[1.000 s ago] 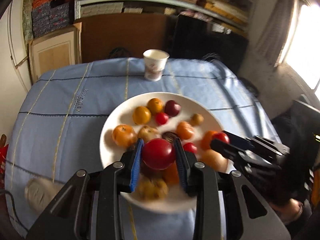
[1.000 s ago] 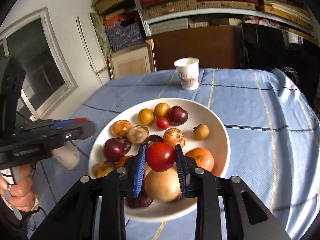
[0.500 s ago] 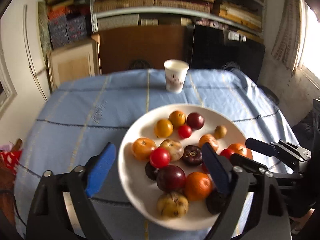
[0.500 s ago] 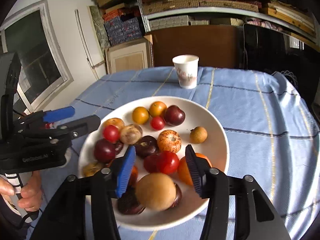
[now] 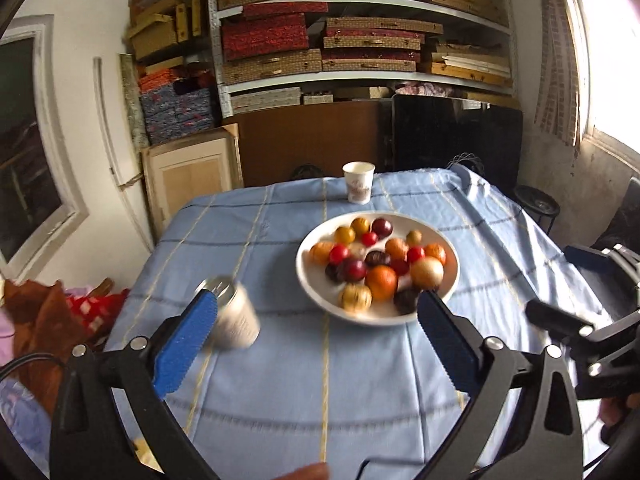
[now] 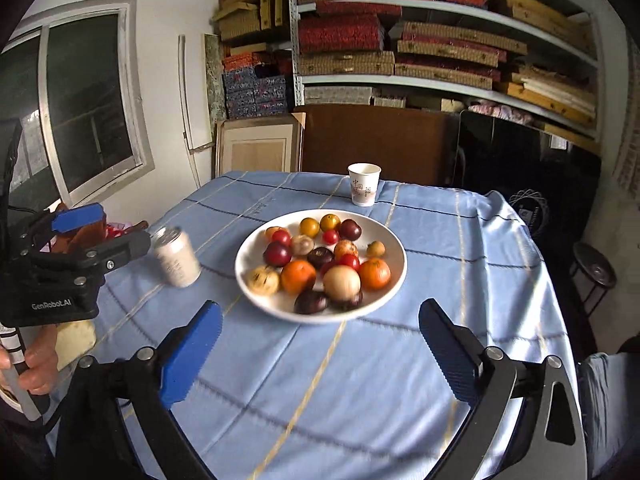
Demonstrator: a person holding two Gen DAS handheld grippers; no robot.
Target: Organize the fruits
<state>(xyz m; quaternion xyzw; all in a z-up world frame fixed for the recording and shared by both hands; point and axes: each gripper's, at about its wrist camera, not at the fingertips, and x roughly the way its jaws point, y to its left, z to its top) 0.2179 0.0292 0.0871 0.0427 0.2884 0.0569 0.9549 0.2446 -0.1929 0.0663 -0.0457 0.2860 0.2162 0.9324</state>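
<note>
While both grippers hang back from the table [image 6: 460,248], one white plate [image 6: 390,280] sits on the blue checked cloth holding about seventeen pieces of fruit: two large oranges [image 6: 298,277], a pale round one [image 6: 341,282], several small red ones [image 6: 349,261], dark plums [image 6: 277,253] and small yellow-orange ones [image 6: 310,226]. One paper cup [image 6: 363,184] stands upright beyond the plate, and one drinks can [image 6: 177,258] stands tilted to the plate's left.

A second ago each gripper pinched a red fruit just over the plate; both red fruits now lie among the others. The jaws of the left gripper [image 5: 316,334] and the right gripper [image 6: 318,342] have just been opening and stand spread wide with nothing between them, and the plate looks much farther off in both views.

The fruits are round, so no long axis or heading can be read; the plate lies flat, near the table's middle.
</note>
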